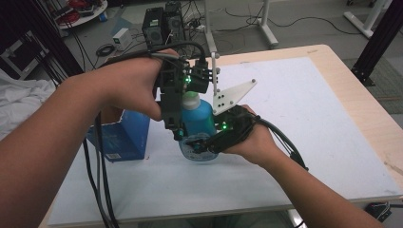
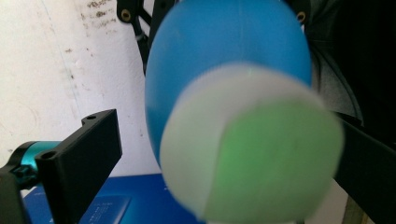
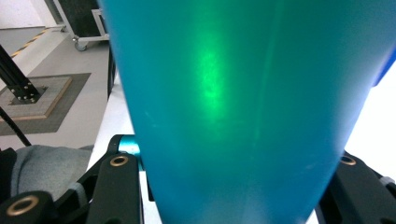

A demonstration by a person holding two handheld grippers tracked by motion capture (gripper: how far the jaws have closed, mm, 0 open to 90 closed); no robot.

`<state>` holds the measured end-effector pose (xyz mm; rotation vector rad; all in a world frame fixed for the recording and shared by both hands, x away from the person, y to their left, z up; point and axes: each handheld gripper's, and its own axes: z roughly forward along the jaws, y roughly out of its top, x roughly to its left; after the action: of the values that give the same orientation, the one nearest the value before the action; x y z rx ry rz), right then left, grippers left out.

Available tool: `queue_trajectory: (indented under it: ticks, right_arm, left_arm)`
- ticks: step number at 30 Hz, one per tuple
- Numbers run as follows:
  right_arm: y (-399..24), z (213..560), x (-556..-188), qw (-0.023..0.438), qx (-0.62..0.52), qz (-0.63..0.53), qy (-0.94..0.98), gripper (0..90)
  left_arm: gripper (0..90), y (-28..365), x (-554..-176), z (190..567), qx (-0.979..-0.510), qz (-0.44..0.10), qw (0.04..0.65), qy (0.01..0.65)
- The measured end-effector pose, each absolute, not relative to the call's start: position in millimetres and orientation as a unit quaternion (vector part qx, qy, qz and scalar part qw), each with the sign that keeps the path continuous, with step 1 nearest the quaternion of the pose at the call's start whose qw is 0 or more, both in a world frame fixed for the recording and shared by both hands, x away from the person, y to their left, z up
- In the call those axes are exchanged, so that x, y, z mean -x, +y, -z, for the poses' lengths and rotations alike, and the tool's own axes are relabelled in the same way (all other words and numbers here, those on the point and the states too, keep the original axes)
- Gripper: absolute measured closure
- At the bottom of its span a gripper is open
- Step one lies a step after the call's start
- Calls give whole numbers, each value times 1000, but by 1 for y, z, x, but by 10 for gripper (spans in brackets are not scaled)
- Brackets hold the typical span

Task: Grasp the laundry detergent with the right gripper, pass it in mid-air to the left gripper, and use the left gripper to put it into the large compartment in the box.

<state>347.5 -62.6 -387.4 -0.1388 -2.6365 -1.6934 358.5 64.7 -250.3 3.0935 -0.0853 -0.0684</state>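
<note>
The right tongs (image 1: pixel 202 142) pinch the blue bottle (image 1: pixel 197 121) low on its body, above the desk (image 1: pixel 294 123). The left tongs (image 1: pixel 183 97), spread, straddle its white cap (image 2: pixel 252 144); they probably must close on it next to unscrew it.

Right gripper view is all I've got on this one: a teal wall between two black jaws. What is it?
Observer: In the high view it is a bottle of blue liquid, and the right gripper is shut on its lower part.
Operator: Does it have a lid?
Observer: Yes, a white cap is on top.
Operator: Where's the other hand?
Observer: The left gripper reaches down over the cap. In the left gripper view, one jaw stands clear of the cap, so it is not clamped. A blue box sits on the table beside it.
</note>
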Motion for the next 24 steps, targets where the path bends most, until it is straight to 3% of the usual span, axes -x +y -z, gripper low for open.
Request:
queue_trajectory:
  ticks: [24]
  right_arm:
    - [-51, 383, -347, 9, 43, 546, -836, 464]
  left_arm:
    - [48, 61, -355, 253, -999, 10, 14, -40]
